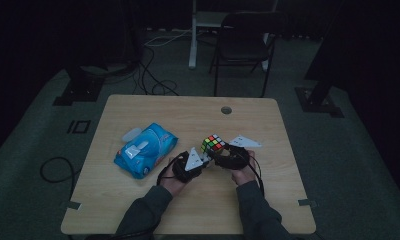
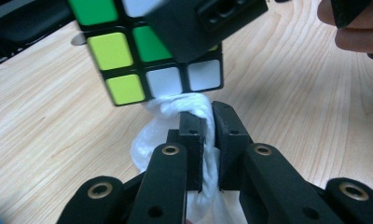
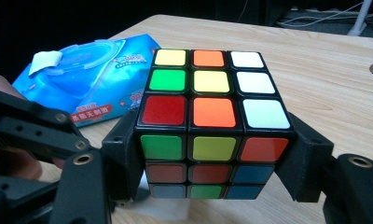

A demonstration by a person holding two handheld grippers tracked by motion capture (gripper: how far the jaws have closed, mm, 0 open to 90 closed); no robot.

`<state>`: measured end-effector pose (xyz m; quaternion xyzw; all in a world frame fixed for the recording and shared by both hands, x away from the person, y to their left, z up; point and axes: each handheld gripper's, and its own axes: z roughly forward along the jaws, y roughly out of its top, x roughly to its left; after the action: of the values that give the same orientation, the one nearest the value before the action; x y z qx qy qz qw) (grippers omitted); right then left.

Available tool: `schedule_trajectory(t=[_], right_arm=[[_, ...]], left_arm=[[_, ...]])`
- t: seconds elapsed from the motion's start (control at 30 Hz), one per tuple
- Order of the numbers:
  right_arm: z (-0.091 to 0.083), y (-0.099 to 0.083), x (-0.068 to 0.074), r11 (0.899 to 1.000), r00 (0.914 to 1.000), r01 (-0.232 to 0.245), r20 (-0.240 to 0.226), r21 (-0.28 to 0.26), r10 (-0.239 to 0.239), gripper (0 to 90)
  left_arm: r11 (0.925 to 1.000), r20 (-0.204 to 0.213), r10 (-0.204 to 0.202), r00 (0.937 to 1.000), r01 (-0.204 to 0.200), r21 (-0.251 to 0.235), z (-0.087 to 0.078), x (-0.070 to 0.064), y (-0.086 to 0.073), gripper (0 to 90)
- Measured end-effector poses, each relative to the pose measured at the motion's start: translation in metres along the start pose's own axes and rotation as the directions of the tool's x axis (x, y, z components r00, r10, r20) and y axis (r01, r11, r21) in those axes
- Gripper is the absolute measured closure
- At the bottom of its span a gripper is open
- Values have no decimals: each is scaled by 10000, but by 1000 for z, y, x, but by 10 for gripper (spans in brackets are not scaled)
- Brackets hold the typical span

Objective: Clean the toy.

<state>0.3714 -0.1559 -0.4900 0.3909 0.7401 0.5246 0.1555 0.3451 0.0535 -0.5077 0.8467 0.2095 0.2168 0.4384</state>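
A scrambled puzzle cube (image 1: 213, 143) (image 3: 212, 121) is held just above the table's middle, my right gripper (image 1: 222, 152) (image 3: 212, 163) shut on its two sides. In the right gripper view its top shows yellow, orange, white, green and red squares. My left gripper (image 1: 202, 159) (image 2: 208, 126) is shut on a crumpled white wipe (image 2: 175, 140), whose tip presses against the cube's lower face (image 2: 152, 60) of white, green and yellow-green squares.
A blue pack of wet wipes (image 1: 144, 149) (image 3: 89, 79) with its lid flipped open lies left of the cube. The wooden table (image 1: 153, 110) has a round cable hole (image 1: 226, 110) at the back. A black chair (image 1: 244, 45) stands beyond the far edge.
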Motion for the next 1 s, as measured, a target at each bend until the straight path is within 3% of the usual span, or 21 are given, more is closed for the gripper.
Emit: schedule_trajectory(t=[0.27, 0.7, 1.0], right_arm=[[1, 0, -1, 9999, 9999, -120, 64, -21, 120, 342], [6, -1, 1, 9997, 9996, -260, 63, -25, 260, 342], [8, -1, 4, 9995, 9995, -318, 58, -3, 318, 342]], left_arm=[[9999, -138, 112, 9998, -113, -93, -6, -3, 0, 843], [9989, 329, 450, 9984, -445, -153, 3, -19, 9, 841], [9978, 17, 623, 9981, -622, -213, 10, -21, 14, 842]])
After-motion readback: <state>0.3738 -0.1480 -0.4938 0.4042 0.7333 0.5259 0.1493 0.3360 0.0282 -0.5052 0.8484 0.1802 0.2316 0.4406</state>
